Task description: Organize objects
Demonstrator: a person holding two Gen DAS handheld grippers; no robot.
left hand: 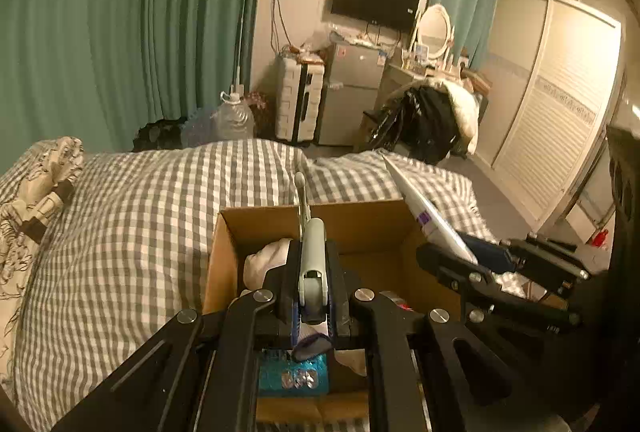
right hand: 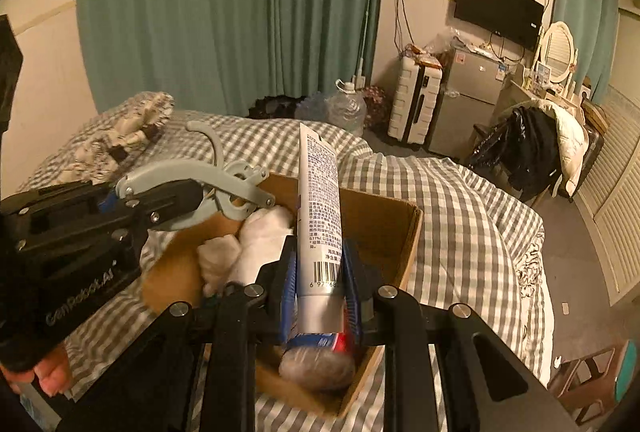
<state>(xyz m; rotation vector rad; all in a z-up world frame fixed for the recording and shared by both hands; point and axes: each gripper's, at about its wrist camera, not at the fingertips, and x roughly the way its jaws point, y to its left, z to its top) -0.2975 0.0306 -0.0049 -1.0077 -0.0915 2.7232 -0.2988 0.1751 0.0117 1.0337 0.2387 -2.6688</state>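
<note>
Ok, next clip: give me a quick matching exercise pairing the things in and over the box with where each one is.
Things:
1. grey tool
2. white tube
3. white cloth
4. cardboard box

Places:
A. lying inside the box
B. gripped by the right gripper
C. sitting on the checked bedspread
D. gripped by the left gripper

Pairs: 1-D, 2-B, 3-A, 4-C
</note>
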